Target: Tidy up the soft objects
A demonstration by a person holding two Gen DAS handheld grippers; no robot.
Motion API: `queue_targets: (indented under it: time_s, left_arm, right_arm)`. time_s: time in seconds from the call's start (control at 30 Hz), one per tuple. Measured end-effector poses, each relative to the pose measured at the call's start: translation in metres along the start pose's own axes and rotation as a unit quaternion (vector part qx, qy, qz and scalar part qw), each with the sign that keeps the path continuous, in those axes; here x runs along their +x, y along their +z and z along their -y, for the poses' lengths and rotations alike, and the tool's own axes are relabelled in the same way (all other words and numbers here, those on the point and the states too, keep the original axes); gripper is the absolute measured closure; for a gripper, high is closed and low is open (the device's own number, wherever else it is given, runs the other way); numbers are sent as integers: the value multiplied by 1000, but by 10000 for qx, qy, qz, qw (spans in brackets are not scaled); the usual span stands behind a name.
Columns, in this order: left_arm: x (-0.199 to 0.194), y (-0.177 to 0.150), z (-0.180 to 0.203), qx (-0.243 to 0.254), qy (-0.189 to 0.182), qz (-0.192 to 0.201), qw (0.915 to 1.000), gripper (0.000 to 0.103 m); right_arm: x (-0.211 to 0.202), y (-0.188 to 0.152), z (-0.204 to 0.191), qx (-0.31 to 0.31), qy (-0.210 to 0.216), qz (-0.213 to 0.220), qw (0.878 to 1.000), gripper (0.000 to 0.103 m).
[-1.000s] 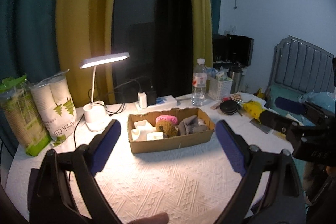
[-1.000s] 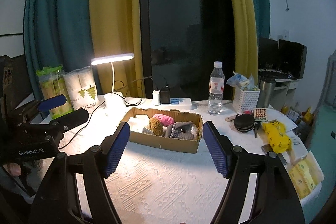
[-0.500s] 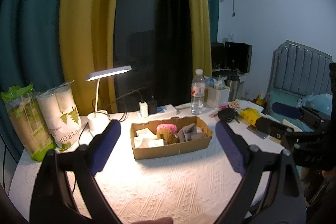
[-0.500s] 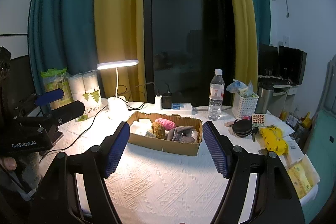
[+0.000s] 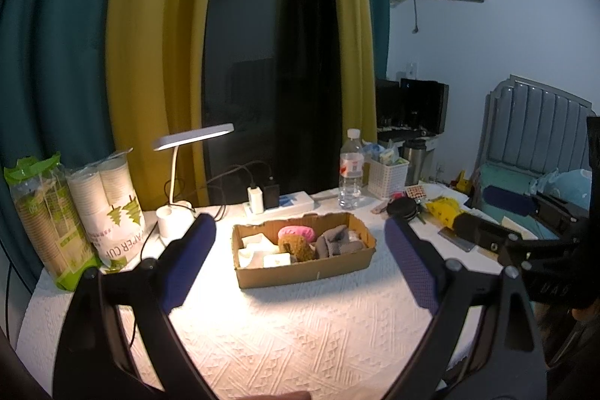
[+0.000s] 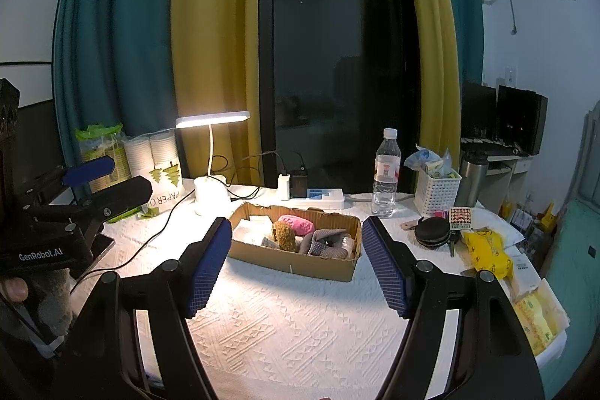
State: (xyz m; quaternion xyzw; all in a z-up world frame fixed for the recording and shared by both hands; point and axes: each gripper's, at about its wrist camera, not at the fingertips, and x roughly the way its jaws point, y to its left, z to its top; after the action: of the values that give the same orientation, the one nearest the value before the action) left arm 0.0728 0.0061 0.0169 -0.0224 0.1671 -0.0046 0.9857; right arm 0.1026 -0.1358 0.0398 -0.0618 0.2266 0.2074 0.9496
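I have both grippers hovering short of the table. The left gripper (image 5: 300, 261) has its jaws spread wide with nothing between them, and the right gripper (image 6: 296, 261) is likewise apart and empty. The cardboard box (image 6: 296, 263) sits mid-frame in both views on the white cloth (image 6: 292, 325). Inside, left to right: white folded pieces (image 5: 258, 248), a brown fuzzy lump (image 5: 296, 246), a pink plush (image 5: 296, 232) behind it, and grey socks (image 5: 337, 242). I judge all of them light and squashy; I'd pinch each across its bulkiest middle. The left view shows the white pieces clearly; the right view shows 1 yellow packet (image 6: 487, 250) at right.
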Motion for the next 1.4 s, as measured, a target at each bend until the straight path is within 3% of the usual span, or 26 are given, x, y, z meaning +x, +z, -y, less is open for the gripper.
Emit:
queue_targets:
  time_s: [1.4]
  left_arm:
    - [1, 0, -1, 18, 3, 25, 10000, 10]
  right_arm:
    - [-1, 1, 0, -4, -3, 6, 10000, 28]
